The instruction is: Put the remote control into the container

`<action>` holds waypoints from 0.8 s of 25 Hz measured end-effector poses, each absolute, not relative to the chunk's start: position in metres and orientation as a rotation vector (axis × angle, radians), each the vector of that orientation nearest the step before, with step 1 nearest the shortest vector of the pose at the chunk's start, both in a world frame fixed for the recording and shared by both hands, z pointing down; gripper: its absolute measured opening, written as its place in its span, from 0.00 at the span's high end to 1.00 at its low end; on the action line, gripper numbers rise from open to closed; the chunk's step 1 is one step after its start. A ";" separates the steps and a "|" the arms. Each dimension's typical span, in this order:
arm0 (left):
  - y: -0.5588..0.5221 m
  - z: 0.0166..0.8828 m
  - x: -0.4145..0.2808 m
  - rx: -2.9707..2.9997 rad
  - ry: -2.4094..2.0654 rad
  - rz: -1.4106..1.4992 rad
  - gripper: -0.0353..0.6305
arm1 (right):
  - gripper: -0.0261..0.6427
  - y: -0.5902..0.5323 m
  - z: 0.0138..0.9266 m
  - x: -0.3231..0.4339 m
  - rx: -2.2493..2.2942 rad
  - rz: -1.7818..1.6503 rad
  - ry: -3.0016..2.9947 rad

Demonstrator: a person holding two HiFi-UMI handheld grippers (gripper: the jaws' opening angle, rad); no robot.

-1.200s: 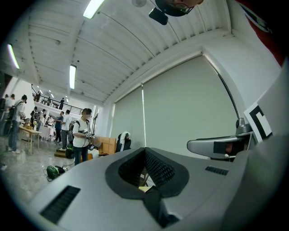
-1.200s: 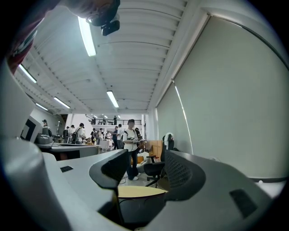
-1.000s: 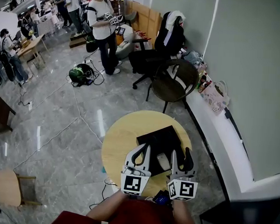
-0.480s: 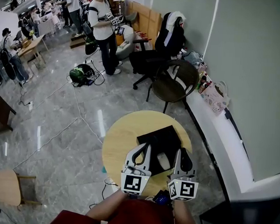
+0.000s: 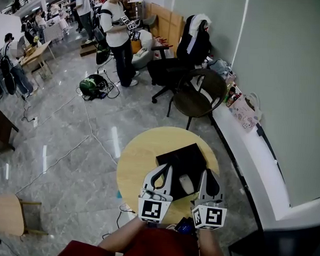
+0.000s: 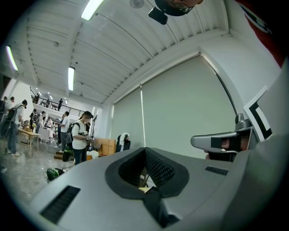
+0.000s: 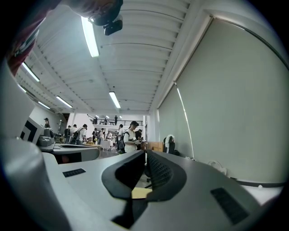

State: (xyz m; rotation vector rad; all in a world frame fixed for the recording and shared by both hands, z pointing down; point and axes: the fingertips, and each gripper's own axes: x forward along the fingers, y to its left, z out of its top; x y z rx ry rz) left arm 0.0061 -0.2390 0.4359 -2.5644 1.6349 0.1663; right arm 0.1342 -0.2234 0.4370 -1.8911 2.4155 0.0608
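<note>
A round yellow table carries a flat black container. A small white remote control lies at the container's near edge, between my two grippers. My left gripper hovers just left of the remote, shut and empty. Just right of the remote is my right gripper, also shut with nothing in it. In the left gripper view the left gripper points out over the room with its jaws pressed together. The right gripper view shows the right gripper the same way. Neither gripper touches the remote.
A dark round-backed chair and a black office chair stand beyond the table. A white ledge runs along the right wall. Cables cross the marble floor, and a small stool sits at the lower left. People stand far back.
The right gripper's jaws went from wide open to pressed together, with nothing caught between them. The left gripper, remote and container stayed put.
</note>
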 end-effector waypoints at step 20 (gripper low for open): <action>-0.233 0.441 0.013 -2.592 1.628 0.090 0.92 | 0.93 -0.222 0.442 0.138 -1.907 0.089 2.428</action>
